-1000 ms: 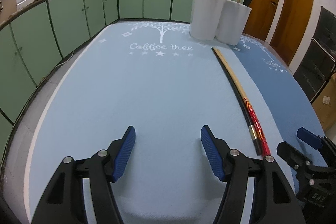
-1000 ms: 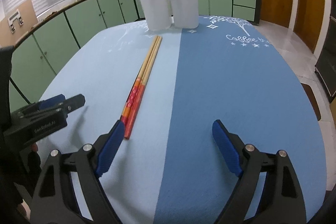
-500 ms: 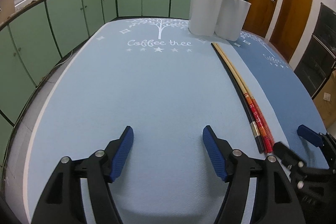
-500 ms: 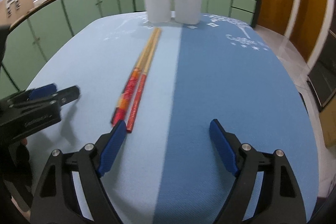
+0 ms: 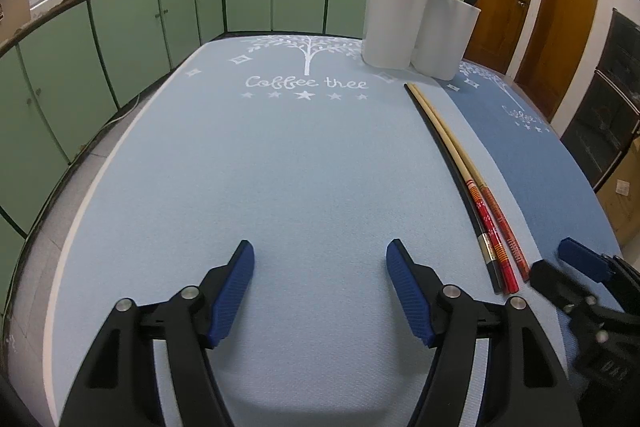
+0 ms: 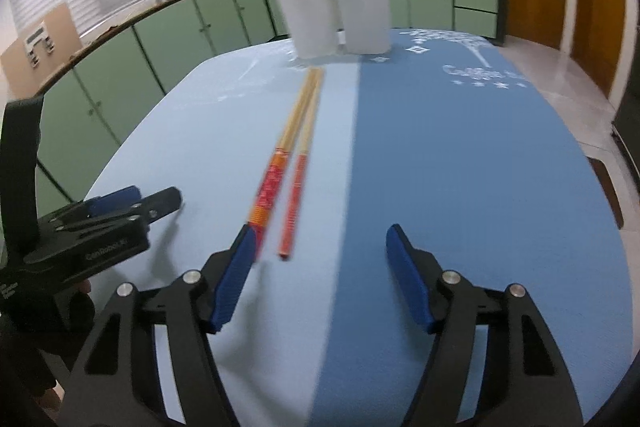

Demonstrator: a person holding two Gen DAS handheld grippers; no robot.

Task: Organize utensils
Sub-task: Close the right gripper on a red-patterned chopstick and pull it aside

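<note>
Chopsticks [image 5: 472, 183] lie side by side on the blue table mat: two wooden ones with red handles and a black one. They also show in the right wrist view [image 6: 294, 151]. Two white holders [image 5: 416, 27] with several chopsticks in them stand at the far end; they show in the right wrist view too [image 6: 336, 13]. My left gripper [image 5: 320, 291] is open and empty, left of the chopsticks' near ends. My right gripper [image 6: 320, 279] is open and empty, with its left finger by the red handle ends.
The table mat is light blue [image 5: 260, 167] on one half and darker blue [image 6: 460, 167] on the other. Green cabinets [image 5: 120, 27] ring the room. Wooden doors [image 5: 560, 7] stand at the right. The right gripper shows at the lower right of the left wrist view [image 5: 576, 279].
Both grippers have moved forward along the table toward the chopsticks and holders. The right gripper has closed in on the red handle ends. Both stay open.
</note>
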